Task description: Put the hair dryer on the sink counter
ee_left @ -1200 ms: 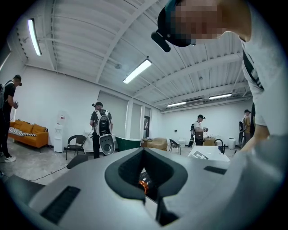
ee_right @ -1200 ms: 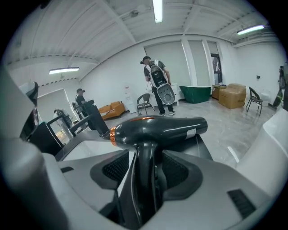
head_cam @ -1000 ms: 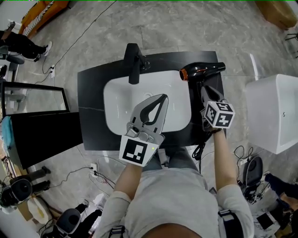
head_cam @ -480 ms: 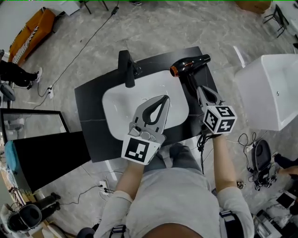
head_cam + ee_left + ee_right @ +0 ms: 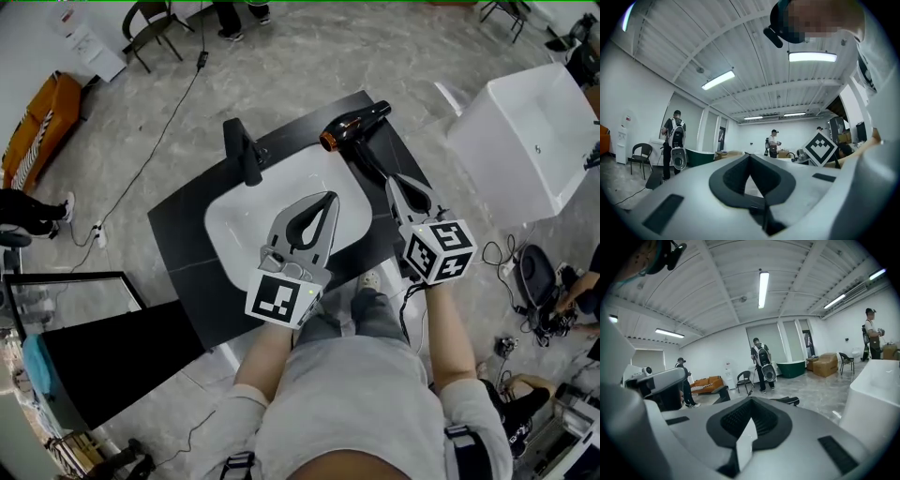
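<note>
Nearest the camera, a person in a grey shirt (image 5: 347, 412) holds both arms out over a black table (image 5: 183, 253) with a white basin (image 5: 234, 220) set into it.

The left tool (image 5: 327, 196) is above the basin's near right part, its marker cube (image 5: 281, 300) close to the person's body. Its jaws are together at the tips, leaving only the drop-shaped gap behind them, with nothing held. The left gripper view (image 5: 749, 154) shows the same: the tips meet and the gap is bare.

The right tool (image 5: 393, 180) is over the right strip of the table, beside the basin, with its marker cube (image 5: 437, 250) at the table's near edge. Its jaws are also together and grip nothing, which the right gripper view (image 5: 750, 399) confirms.

Just past the right tool's tips lies the hair dryer (image 5: 361, 122), black with a copper-coloured nozzle, resting on the far right corner of the table next to the basin. Its handle points back toward the right tool; whether they touch cannot be told.

A black tap (image 5: 246, 150) stands at the basin's far left edge. Beyond the table is a grey stone floor, with a white tub (image 5: 516, 141) off to the right.
</note>
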A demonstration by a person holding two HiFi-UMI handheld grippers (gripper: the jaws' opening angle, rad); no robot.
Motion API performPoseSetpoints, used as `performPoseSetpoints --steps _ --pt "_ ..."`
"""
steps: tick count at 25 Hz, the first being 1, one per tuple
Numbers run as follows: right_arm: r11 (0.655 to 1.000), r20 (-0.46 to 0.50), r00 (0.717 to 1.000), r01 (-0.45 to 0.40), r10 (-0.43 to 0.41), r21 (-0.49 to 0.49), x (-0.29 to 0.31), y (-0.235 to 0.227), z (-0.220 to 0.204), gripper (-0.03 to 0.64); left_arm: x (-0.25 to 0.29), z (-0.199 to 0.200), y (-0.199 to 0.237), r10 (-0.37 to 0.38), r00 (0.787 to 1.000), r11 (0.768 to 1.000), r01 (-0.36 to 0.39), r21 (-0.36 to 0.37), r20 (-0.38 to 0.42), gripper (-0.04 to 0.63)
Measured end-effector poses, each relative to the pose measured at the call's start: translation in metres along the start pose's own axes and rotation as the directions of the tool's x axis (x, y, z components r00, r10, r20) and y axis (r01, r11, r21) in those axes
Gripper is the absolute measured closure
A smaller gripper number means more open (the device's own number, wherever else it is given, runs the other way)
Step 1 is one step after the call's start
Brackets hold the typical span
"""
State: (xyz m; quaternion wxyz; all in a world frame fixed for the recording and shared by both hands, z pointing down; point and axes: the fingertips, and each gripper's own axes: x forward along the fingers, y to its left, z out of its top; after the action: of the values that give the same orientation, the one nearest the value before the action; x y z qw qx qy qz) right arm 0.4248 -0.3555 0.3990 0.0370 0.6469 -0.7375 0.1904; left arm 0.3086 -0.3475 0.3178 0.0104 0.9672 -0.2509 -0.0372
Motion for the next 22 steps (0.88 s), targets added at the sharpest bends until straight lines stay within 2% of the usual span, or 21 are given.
performPoseSetpoints --steps 8,22 --pt "0.999 0.091 0.995 0.037 -0.035 -0.023 -0.049 0.032 0.024 0.607 -0.018 0.013 -0.018 -0.080 0.997 0.996 0.081 0.024 -0.014 0.583" --pt "0.991 0.249 0.965 0.109 -0.087 -0.075 -0.114 0.084 0.049 0.607 -0.046 0.029 -0.042 -0.189 0.982 0.981 0.189 0.049 0.003 0.583"
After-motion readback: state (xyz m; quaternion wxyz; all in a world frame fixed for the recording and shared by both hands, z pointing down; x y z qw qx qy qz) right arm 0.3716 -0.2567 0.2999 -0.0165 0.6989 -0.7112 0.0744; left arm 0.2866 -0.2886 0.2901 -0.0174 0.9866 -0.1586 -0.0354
